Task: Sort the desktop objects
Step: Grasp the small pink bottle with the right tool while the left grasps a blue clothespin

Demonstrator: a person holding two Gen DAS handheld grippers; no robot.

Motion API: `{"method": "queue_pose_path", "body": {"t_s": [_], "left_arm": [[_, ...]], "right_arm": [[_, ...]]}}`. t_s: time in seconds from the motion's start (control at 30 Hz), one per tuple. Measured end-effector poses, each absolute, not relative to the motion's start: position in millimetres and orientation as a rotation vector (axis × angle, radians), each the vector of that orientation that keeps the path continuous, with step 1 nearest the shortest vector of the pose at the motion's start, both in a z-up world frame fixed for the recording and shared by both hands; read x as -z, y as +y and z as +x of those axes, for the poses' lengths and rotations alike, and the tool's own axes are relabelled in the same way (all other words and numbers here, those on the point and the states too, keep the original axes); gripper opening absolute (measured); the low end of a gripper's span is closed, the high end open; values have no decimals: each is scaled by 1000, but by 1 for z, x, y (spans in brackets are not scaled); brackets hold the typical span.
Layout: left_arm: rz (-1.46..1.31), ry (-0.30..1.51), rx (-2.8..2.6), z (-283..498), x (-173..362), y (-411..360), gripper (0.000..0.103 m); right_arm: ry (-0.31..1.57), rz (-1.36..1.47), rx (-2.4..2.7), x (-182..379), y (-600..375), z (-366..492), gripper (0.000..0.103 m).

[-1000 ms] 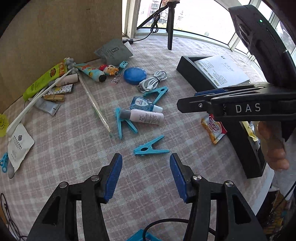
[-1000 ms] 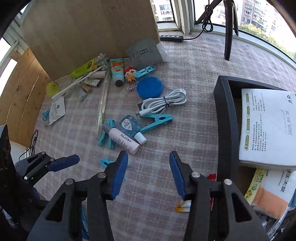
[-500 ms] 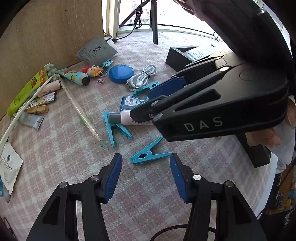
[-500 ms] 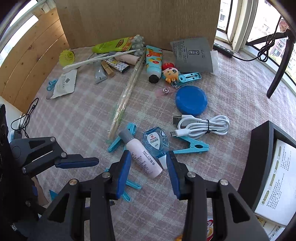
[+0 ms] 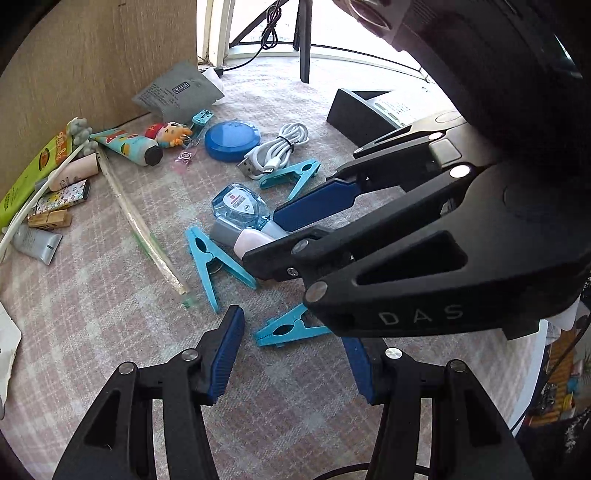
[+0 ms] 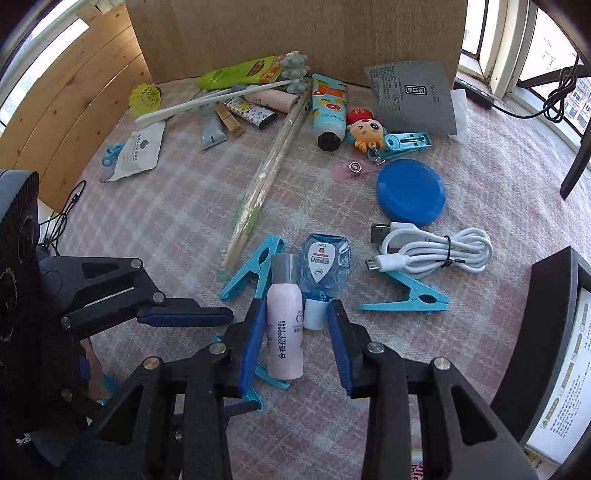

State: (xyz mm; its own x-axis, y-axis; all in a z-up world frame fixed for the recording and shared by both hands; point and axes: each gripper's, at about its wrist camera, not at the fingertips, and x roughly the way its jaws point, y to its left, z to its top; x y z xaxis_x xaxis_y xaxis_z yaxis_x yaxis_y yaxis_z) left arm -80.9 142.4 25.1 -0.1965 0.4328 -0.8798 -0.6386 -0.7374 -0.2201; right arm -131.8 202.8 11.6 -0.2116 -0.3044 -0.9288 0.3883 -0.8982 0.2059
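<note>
A pink-white bottle [image 6: 284, 325] lies on the checked cloth beside a blue eye-drop bottle [image 6: 324, 264]. My right gripper [image 6: 297, 314] points down over them. Its jaws are closing, with the pink bottle and the drop bottle's white cap between the pads and a gap still showing on the right side. In the left wrist view the right gripper [image 5: 295, 236] fills the right half and hides most of the pink bottle [image 5: 255, 240]. My left gripper [image 5: 293, 347] stands open low over the cloth. A blue clothespin [image 5: 288, 328] lies just ahead of its fingertips, untouched.
A black tray [image 6: 546, 332] holding papers stands at the right. Ahead lie a white USB cable [image 6: 436, 251], a blue round lid [image 6: 410, 192], more blue clothespins [image 6: 406, 299], long wrapped sticks [image 6: 269, 173], tubes and packets. A wooden board [image 6: 295, 33] closes the back.
My right gripper swung from the tray side across to the pink bottle, rolled, and its jaws narrowed around it. The left gripper sank slightly toward the blue clothespin.
</note>
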Motion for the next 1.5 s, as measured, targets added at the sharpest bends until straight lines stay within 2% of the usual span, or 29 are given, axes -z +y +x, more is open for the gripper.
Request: {"method": "queue_pose_path", "body": {"t_s": [0.5, 0.73, 0.93, 1.27, 1.33, 1.4, 1.5], "left_arm": [[-1361, 288, -1935, -66, -29, 157, 48], [-1352, 294, -1931, -60, -32, 160, 47], [-1352, 285, -1937, -58, -36, 160, 44], [-1322, 321, -1952, -50, -40, 168, 43], [-1314, 338, -1949, -47, -42, 170, 42], [-1308, 361, -1951, -43, -43, 172, 38], [-1296, 405, -1941, -36, -46, 176, 38]], "right_arm": [[104, 1662, 2156, -5, 212, -121, 34], [-132, 1689, 2162, -5, 233, -132, 35], [-200, 1692, 2189, -6, 238, -144, 35], [-37, 1709, 2184, -3, 219, -135, 35], [-23, 1718, 2186, -2, 219, -132, 26], [-25, 1720, 2184, -1, 222, -127, 24], [-27, 1729, 2186, -2, 226, -124, 22]]}}
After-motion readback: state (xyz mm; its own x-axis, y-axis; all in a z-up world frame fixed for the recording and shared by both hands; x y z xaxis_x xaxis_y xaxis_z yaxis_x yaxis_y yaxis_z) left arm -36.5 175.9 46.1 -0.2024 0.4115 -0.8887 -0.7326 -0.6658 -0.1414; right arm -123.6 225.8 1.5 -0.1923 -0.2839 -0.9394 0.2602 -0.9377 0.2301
